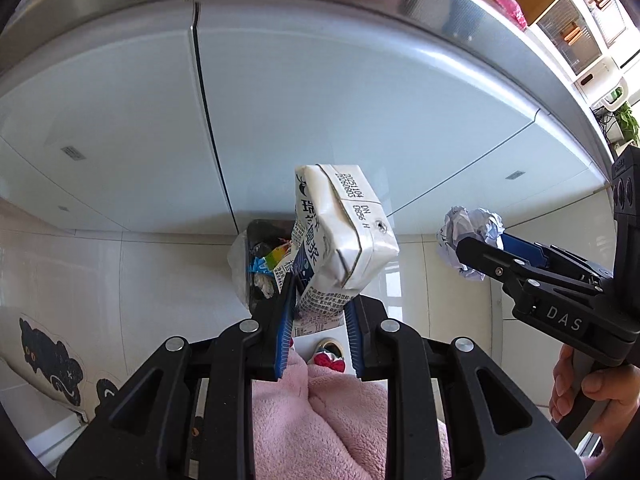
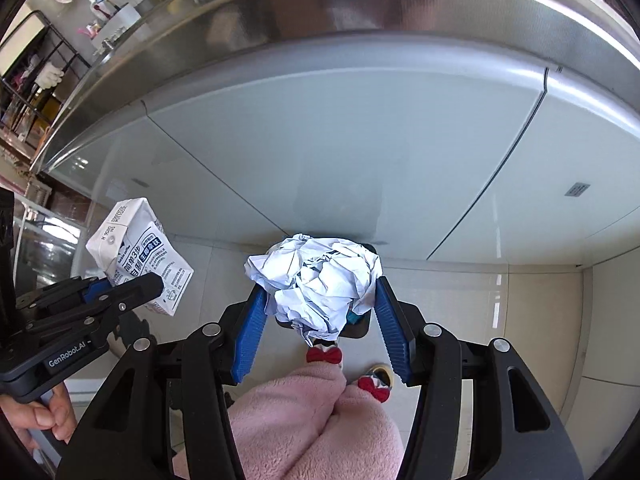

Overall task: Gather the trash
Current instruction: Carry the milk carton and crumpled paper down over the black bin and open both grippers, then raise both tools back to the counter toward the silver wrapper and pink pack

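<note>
Both tongs (image 1: 320, 304) (image 2: 320, 316) steeply downward, loaded.

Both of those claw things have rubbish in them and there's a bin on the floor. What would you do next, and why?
Probably lower the left gripper a little further toward the bin before letting go. It is clamped on the milk carton, which hangs above and slightly beside the bin's opening, already holding wrappers. The right gripper grips the crumpled paper ball and could follow.

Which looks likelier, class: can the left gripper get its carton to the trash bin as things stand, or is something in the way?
Probably yes. The left gripper holds the carton above the open trash bin, with nothing visible between them.
</note>
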A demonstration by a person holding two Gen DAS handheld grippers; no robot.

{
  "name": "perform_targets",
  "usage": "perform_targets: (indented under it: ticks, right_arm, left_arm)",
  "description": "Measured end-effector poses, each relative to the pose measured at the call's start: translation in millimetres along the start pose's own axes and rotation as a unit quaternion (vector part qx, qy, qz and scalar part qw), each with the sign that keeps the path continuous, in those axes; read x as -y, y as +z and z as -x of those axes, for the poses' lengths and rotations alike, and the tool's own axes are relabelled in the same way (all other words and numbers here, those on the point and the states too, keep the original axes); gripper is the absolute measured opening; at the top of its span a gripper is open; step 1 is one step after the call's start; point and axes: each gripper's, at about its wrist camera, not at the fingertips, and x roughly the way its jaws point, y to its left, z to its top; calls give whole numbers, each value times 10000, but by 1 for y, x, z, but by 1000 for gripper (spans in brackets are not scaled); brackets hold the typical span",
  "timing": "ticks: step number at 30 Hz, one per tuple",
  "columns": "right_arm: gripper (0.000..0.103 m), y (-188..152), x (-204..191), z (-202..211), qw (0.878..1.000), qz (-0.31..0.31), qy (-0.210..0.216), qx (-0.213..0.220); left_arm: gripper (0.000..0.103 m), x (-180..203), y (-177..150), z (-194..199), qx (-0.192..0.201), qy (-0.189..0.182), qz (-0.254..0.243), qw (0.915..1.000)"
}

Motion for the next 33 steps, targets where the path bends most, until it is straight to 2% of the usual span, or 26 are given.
perform_targets:
  ticks: [9,14,16,17,19,21,23,33]
  right_arm:
    - [54,3,10,-73,9977,-408,-221,-499]
    - [55,12,11,-105,9952,-682,-170,-682]
    - [57,18,8,-110,9949,-712,-139,-707]
    - [59,21,5,-111,9947,-724,-121,-720]
    - [62,21,2,-111,9944,-763,-76,-725]
    - [62,27,3,-109,9944,-770,-76,-714]
    - [69,29,3,-107,9943,-793,-82,-712]
    - [69,36,8,-91,9937,-914,-37,-649]
  left_arm:
    - [22,-17,2,-73,-453,-123,87,9989]
    - [22,-20,11,-96,-639,-204,112,9977]
    - [23,-22,14,-99,-665,-207,126,9975]
    - [35,-24,16,-99,-687,-185,140,9974]
    - [44,-28,15,-95,-642,-175,174,9976]
    - [44,-29,17,-93,-634,-164,169,9977]
    - [44,-30,17,-91,-636,-155,178,9977]
    - [44,-22,25,-66,-498,-109,184,9985]
